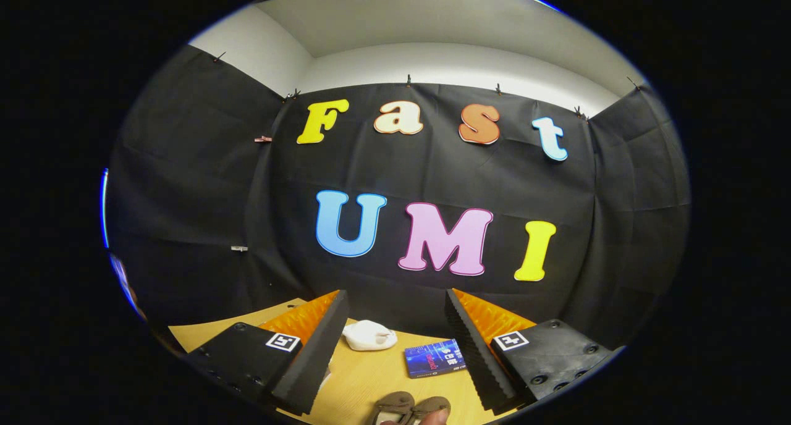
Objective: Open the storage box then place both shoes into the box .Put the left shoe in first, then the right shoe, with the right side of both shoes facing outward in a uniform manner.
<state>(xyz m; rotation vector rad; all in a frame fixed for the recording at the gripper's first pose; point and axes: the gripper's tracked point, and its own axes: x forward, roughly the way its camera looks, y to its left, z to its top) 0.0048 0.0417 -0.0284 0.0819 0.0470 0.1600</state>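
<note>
Your gripper fingers stand wide apart on nothing, raised above the pale wooden table, likely a ready pose. Between them, left to right: a crumpled white cloth, the brown strapped sandals nearest you, a blue book. Open tabletop separates them; I see no storage box.

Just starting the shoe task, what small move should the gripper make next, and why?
Probably tilt down. The gripper is open, holding nothing and aimed at the wall. The brown sandals lie low between its fingers, near a crumpled white cloth and blue booklet on the wooden table.
</note>
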